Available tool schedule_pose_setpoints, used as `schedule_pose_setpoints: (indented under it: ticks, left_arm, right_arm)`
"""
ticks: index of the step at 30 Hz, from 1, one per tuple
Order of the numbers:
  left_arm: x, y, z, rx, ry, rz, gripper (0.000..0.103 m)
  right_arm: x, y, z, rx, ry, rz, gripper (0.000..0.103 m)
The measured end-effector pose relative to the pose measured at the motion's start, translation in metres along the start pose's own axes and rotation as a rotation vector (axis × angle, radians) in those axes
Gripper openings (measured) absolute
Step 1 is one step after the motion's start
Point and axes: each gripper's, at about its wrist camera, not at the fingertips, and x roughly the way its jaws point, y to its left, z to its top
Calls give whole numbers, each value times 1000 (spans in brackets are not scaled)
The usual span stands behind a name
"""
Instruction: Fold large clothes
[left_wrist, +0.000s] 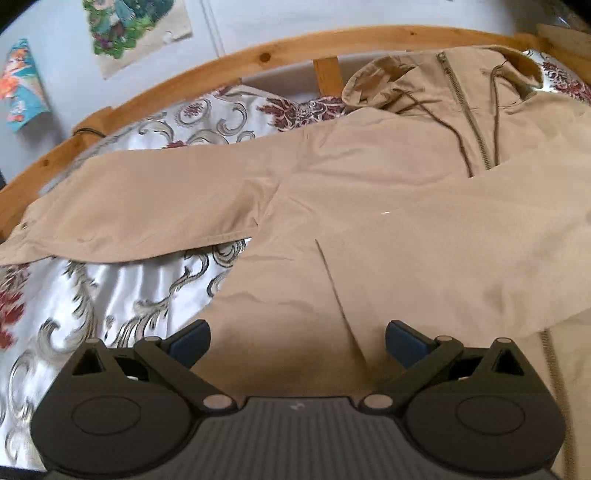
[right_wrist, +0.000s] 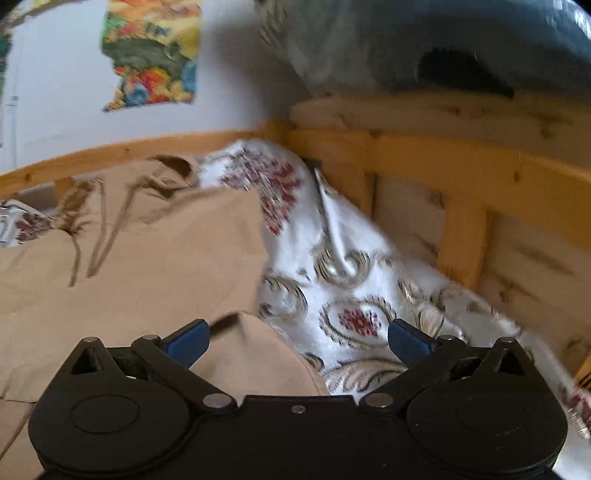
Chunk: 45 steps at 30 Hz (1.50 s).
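1. The beige hooded jacket (left_wrist: 388, 206) lies spread, zip side up, across the patterned bedspread (left_wrist: 110, 295); its hood (left_wrist: 388, 81) points toward the wooden bed rail (left_wrist: 184, 77), and its zip (left_wrist: 465, 110) and drawcords run down from the hood.
2. One sleeve (left_wrist: 147, 206) stretches away from the jacket's body, flat on the bedspread. In the right wrist view a folded flap (right_wrist: 207, 251) of the jacket already lies across its body, its edge just beside the bare bedspread.
3. The left gripper (left_wrist: 297, 341) hovers over the jacket's lower body, jaws wide apart with nothing between them. The right gripper (right_wrist: 299, 341) hangs at the jacket's edge, straddling cloth and bedspread, jaws spread as far as they go and empty.
4. Judged step: one side looks folded in, so the outstretched sleeve is likely next. To do it well, pinch the sleeve near its cuff, taking both layers, lift only enough to clear the body, and lay it straight across the jacket so its edge runs parallel to the zip; smooth creases before letting go.
5. Hard to tell: the jacket's hem is hidden behind both grippers, the sleeve's cuff runs off the frame's edge, and the right wrist view is blurred, so what lies under the flap is unclear.
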Motion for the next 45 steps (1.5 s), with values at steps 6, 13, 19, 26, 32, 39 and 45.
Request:
schedule_pose_setpoints:
  ticks: [6,13,19,26,32,39,45]
  left_arm:
    - [-56,-10,-19,-129,32,-334,102]
    - [-83,-18,-10,-88,-17,-251,102]
    - [-71,54,-9,-137,-41,27,103]
    - [-42,176,3,-241,-88,215,102]
    - [-6,264,46,-379,-110,221,101]
    - [58,344,66,-732,-55,268,100]
    - [91,355,49,-836,-23,378,85]
  right_arm:
    - [-12,4,-4,-25,17,47,102]
    - [-18,16,-7,-62,13,96,102]
    - [-8,21,-9,-5,72,220,102]
    - [-9,41,-18,-52,95,294,102]
    - [-3,62,-19,-74,181,252,102]
    - [-7,73,-34,-107,162,311,102]
    - [1,78,-37,-127,185,292,102]
